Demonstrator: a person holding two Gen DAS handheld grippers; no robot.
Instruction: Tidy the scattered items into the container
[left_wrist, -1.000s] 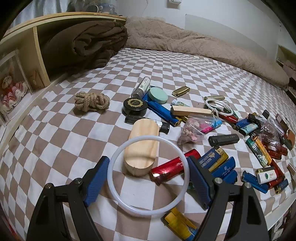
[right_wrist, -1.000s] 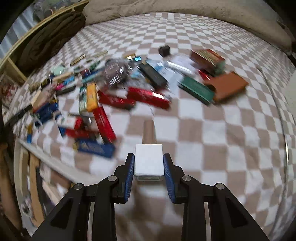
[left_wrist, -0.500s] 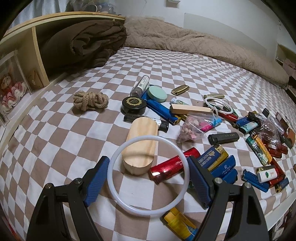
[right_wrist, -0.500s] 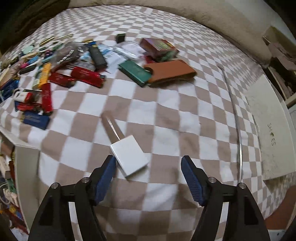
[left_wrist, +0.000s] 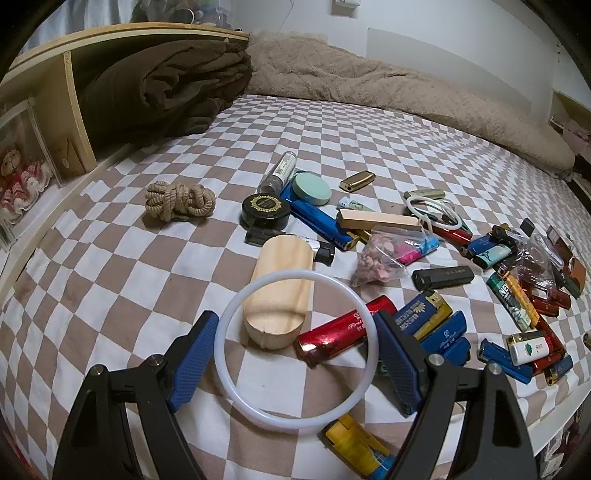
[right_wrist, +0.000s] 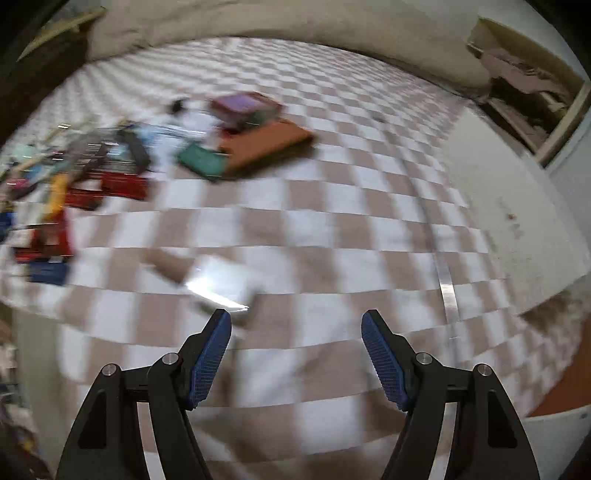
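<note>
Currently the left gripper (left_wrist: 295, 354) is clamping the white ring (left_wrist: 297, 345) above the wooden block (left_wrist: 281, 291). R gripper (right_wrist: 295, 358) is standing open, empty, w/ a white item (right_wrist: 221, 277), prob. just dropped, beside it. Container isn't showing; keep the ring level.

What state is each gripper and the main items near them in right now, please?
Left hand-held gripper: shut on the white ring.
White ring: held between the blue pads.
Right hand-held gripper: open, nothing between its pads.
White flat item: lying on the checkered cover, blurred.
Wooden block: lying flat.
</note>
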